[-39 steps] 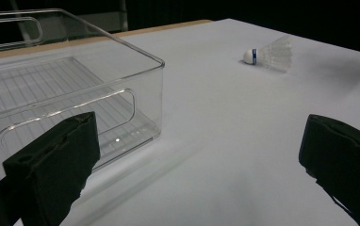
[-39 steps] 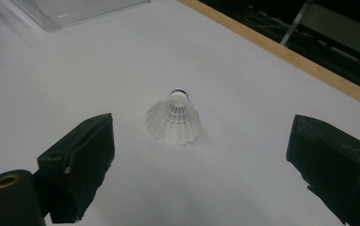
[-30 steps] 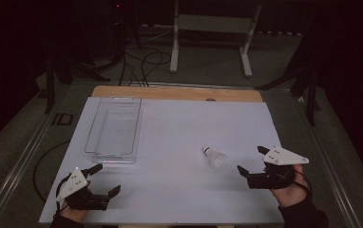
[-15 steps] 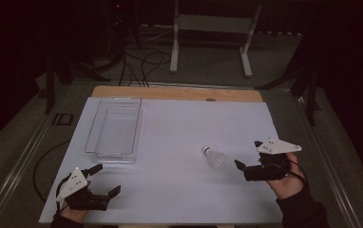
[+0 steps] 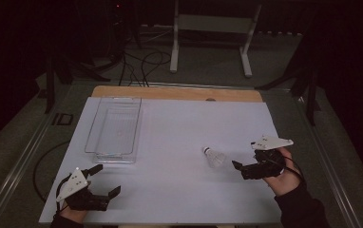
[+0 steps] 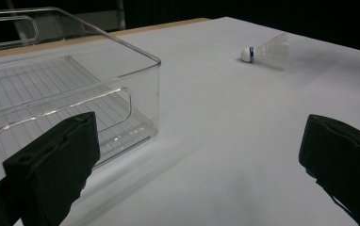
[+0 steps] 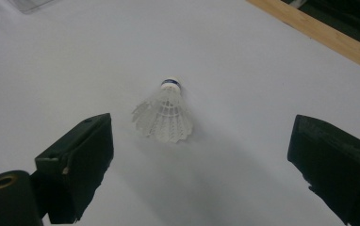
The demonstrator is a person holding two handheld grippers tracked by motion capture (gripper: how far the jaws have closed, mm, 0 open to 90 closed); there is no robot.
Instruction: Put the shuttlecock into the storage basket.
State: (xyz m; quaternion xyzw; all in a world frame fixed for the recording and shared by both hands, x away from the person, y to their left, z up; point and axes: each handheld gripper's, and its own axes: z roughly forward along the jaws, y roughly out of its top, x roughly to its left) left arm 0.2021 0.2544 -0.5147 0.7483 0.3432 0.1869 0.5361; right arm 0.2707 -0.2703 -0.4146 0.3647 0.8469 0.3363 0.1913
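White shuttlecock with a blue band round its cork, clear bin, white table with a wood-coloured far edge, black jaws.

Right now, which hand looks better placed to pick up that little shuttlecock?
The right. The right gripper sits open just beside the shuttlecock, which lies between its jaws in the right gripper view. The left gripper is open too, but far across the table, near the clear bin.

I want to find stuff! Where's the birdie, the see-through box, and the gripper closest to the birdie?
Birdie (image 7: 165, 117), right gripper view, on its feather skirt.
See-through box (image 5: 114, 155), high view, on its near wall.
Right gripper (image 5: 242, 169), high view, between its fingertips.
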